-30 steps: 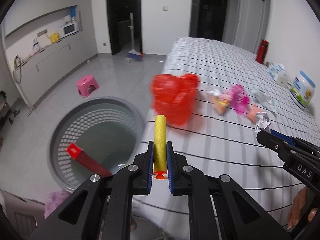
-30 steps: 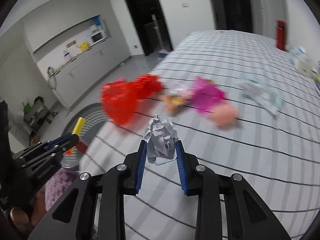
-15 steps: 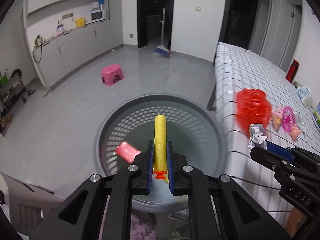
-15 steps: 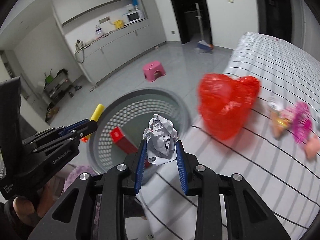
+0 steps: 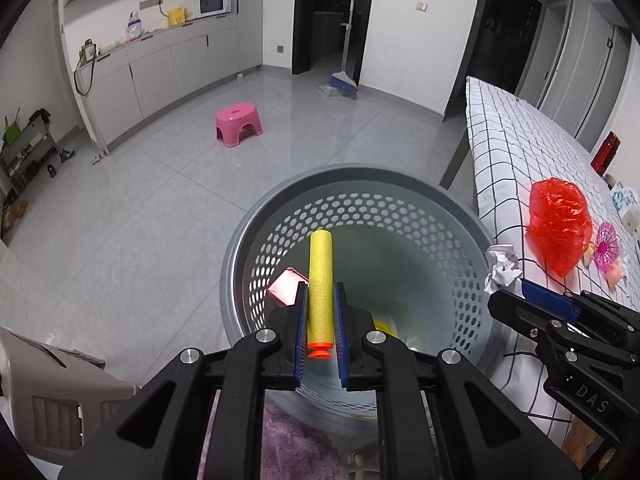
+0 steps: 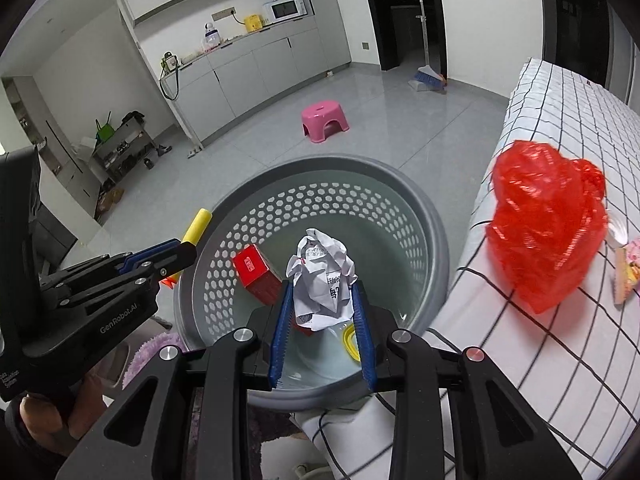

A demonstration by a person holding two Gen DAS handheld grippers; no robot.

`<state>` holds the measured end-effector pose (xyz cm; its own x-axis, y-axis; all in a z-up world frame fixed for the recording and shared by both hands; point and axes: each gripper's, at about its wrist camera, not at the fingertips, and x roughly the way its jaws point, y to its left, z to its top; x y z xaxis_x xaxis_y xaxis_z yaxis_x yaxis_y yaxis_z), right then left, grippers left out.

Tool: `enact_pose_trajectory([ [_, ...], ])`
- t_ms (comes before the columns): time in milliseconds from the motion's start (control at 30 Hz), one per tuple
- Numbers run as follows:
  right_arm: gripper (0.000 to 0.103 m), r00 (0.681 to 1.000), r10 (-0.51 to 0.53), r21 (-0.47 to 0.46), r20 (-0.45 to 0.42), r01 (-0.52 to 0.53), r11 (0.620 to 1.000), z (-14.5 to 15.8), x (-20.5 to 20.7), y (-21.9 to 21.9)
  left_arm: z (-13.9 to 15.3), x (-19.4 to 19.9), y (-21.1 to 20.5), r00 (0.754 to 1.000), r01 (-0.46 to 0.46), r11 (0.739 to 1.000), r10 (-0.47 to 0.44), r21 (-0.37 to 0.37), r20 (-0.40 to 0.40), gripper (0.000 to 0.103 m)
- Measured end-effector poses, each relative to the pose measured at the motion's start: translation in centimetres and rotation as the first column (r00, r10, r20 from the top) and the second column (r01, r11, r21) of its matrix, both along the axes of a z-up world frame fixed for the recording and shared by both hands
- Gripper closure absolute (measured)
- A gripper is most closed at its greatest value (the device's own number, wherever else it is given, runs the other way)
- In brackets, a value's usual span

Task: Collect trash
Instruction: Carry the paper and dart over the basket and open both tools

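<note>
My left gripper [image 5: 320, 294] is shut on a yellow foam dart [image 5: 320, 276] with an orange tip, held above the grey perforated trash basket [image 5: 360, 184]. My right gripper [image 6: 322, 294] is shut on a crumpled white paper ball [image 6: 322, 276], also above the basket [image 6: 420, 200]. A red box [image 6: 256, 272] and a yellow piece [image 6: 350, 338] lie inside the basket. The right gripper with the paper ball [image 5: 502, 266] shows at the right of the left wrist view. The left gripper with the dart [image 6: 196, 228] shows at the left of the right wrist view.
A bed with a checked sheet [image 5: 520, 144] stands right of the basket and holds a crumpled red plastic bag [image 6: 548, 236], a pink item [image 5: 606, 246] and other litter. A pink stool [image 5: 238, 124] and a broom [image 5: 342, 80] stand on the grey floor. A purple rug [image 5: 296, 448] lies below.
Both grippers have swung left from over the bed to above the basket, each still holding its item. The basket now sits centred under both.
</note>
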<state>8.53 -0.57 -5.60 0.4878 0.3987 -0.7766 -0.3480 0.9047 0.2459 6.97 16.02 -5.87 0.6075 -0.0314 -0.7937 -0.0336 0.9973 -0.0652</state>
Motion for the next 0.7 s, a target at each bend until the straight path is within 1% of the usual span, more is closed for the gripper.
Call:
enact_pose_trajectory([
  [200, 0.074, 1.0, -0.002, -0.008, -0.026, 0.001, 1.0, -0.9, 0.9, 0.8, -0.6, 0.5, 0.5, 1.0, -0.013, 1.0, 0.013, -0.009, -0.004, 0.09],
  [467, 0.074, 1.0, -0.005, -0.022, -0.023, 0.004, 1.0, -1.0, 1.2, 1.1, -1.3, 0.9, 1.0, 0.999, -0.029, 1.0, 0.029, -0.003, -0.024, 0.09],
  [600, 0.073, 1.0, -0.011, -0.019, -0.012, 0.01, 1.0, -0.7, 0.7, 1.0, -1.2, 0.7, 1.0, 0.999, -0.037, 0.999, 0.037, 0.001, -0.023, 0.089],
  [633, 0.071, 1.0, -0.011, -0.019, -0.01, 0.011, 1.0, -0.7, 0.6, 1.0, -1.1, 0.7, 1.1, 0.999, -0.039, 0.999, 0.039, 0.003, -0.022, 0.084],
  [667, 0.068, 1.0, -0.012, -0.02, -0.007, 0.012, 1.0, -0.7, 0.6, 1.0, -1.1, 0.6, 1.1, 0.999, -0.041, 0.999, 0.042, 0.003, -0.019, 0.075],
  [700, 0.065, 1.0, -0.014, -0.019, -0.003, 0.014, 1.0, -0.6, 0.5, 0.9, -1.0, 0.5, 1.2, 0.999, -0.05, 0.999, 0.05, 0.004, -0.014, 0.069],
])
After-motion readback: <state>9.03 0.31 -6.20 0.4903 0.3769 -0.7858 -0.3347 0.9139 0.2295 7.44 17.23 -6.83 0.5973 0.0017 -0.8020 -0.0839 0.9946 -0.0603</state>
